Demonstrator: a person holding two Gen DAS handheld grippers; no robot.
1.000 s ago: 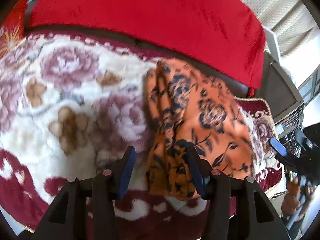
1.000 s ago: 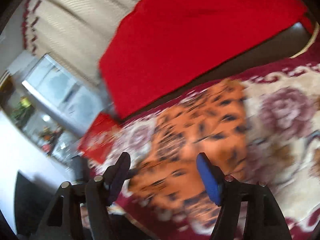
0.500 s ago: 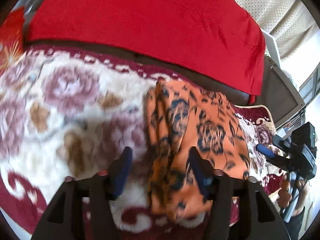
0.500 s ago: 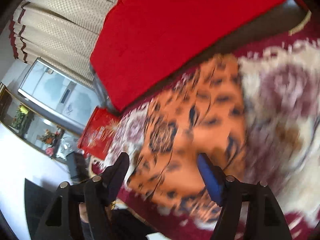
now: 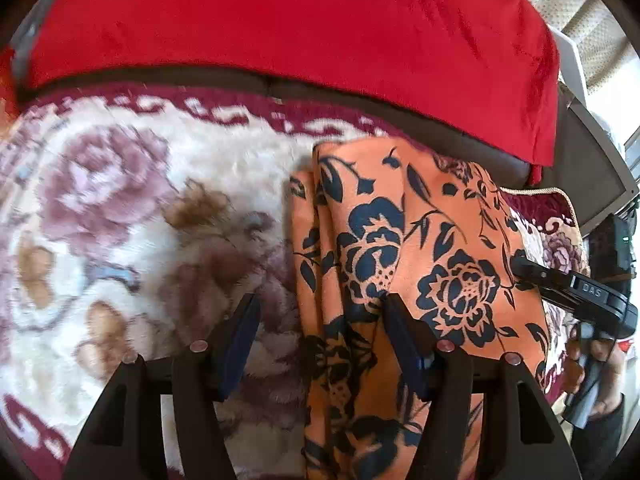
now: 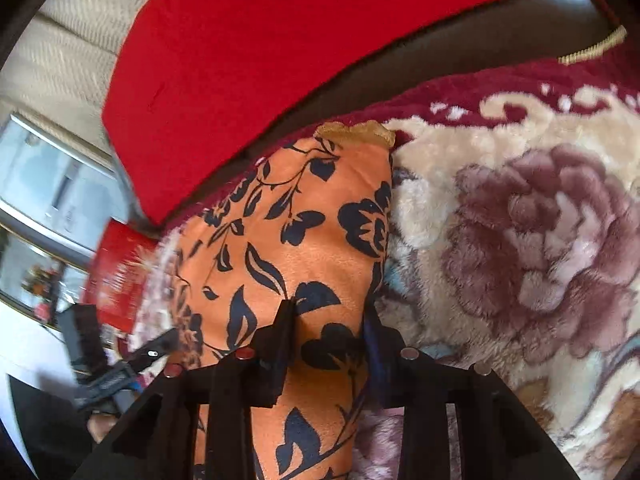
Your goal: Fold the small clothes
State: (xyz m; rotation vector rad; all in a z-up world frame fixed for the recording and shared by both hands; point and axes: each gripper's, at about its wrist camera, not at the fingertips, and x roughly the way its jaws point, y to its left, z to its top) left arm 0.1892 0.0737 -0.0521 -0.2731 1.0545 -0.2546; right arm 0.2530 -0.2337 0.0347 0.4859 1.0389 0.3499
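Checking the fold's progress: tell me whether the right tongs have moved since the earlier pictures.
Yes. The right tongs have come in toward the orange floral garment, which now looms larger against the red cushion; they are closing on a fold of it.

— Where is free room?
— On the fluffy blanket [image 5: 120, 208], to the left of the orange garment [image 5: 420, 240], nothing lies.
— And what blocks?
— The red cushion [image 5: 280, 20] stands along the far edge, and the right gripper [image 5: 516, 264] is at the garment's right edge.

White letters "DAS" on the right gripper [image 5: 520, 270] (seen from the left wrist), no other legible text
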